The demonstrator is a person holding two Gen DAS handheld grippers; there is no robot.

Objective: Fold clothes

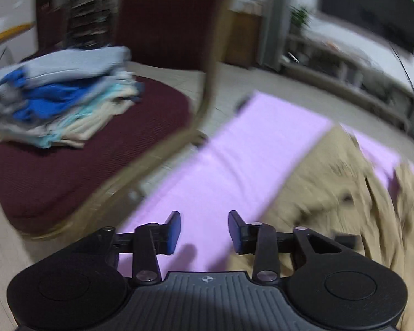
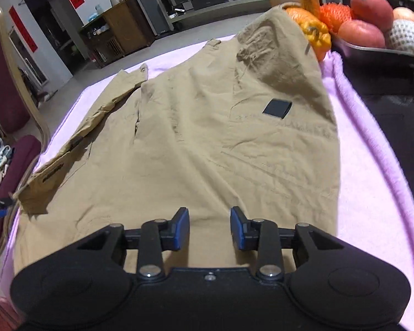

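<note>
Right wrist view: wrinkly khaki cotton shirt [image 2: 193, 138] spread mid-frame over fuzzy pink towel [image 2: 372, 193], square black patch [image 2: 277, 109] upper right. Right gripper [image 2: 209, 227] released, nothing pinched. Left gripper [image 1: 204, 231] likewise, above towel, bottom centre.

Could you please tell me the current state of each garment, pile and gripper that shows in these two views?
Khaki garment: spread out on the pink cloth, creased, not yet folded.
Pile of clothes: folded, stacked on the maroon chair seat.
Left gripper: open, empty, over the pink cloth.
Right gripper: open, empty, over the khaki garment.
Fruit: heaped in a tray.
</note>
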